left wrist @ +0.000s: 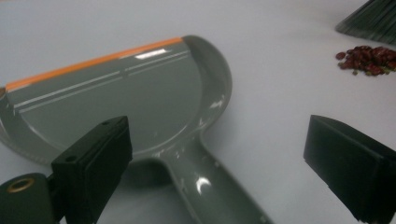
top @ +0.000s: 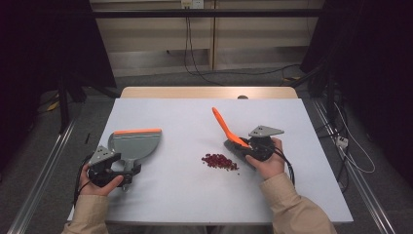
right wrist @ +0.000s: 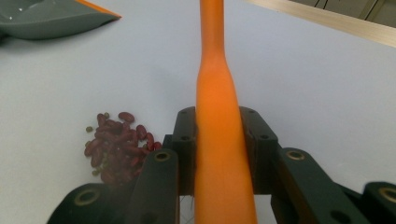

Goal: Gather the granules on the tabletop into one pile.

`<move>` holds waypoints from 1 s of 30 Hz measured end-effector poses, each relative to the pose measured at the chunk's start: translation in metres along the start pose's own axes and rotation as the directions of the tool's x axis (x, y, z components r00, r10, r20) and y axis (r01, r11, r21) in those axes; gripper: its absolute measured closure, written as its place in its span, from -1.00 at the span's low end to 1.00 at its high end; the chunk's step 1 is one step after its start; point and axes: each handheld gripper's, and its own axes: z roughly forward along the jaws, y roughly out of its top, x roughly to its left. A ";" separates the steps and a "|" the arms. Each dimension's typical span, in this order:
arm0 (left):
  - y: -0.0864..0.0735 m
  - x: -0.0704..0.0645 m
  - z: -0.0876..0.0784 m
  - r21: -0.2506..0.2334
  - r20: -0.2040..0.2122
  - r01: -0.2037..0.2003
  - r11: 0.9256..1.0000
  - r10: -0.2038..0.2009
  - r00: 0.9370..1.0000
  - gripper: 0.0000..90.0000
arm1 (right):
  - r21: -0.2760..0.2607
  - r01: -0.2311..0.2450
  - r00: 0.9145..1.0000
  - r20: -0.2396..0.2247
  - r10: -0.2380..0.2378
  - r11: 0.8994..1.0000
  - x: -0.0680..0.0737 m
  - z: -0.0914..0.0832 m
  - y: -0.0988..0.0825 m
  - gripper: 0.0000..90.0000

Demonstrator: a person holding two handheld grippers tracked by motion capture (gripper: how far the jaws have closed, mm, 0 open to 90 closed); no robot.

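Observation:
A grey dustpan (top: 136, 143) with an orange lip lies flat on the left of the white table (top: 195, 195). My left gripper (top: 127, 171) stands open astride the pan's handle (left wrist: 205, 182), its pads apart from it. My right gripper (top: 247, 146) is shut on the orange handle (right wrist: 217, 107) of a small brush (top: 225, 126), which slants up and away to the left. The brush's grey bristles (left wrist: 373, 18) rest on the table just right of a small heap of red beans (top: 220, 161). That heap (right wrist: 116, 144) lies left of the right gripper (right wrist: 218, 122).
A wooden strip (top: 209, 91) runs along the table's far edge, with cables on the floor beyond it. Bare white table lies between the dustpan (right wrist: 46, 16) and the beans (left wrist: 366, 58). Metal rails flank the table on both sides.

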 end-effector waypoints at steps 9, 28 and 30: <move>-0.008 0.002 0.003 0.081 -0.058 0.033 0.996 -0.029 0.998 -0.71 | 0.014 0.002 1.000 0.026 -0.002 1.000 0.001 -0.004 -0.001 0.58; 0.005 0.015 0.016 0.168 -0.147 0.145 0.975 -0.121 0.982 -0.07 | 0.000 -0.016 0.999 0.037 0.016 1.000 0.000 -0.004 -0.003 0.58; 0.005 0.018 0.021 0.191 -0.135 0.144 0.971 -0.120 0.984 0.06 | 0.000 -0.017 0.999 0.036 0.017 1.000 0.000 -0.004 -0.003 0.58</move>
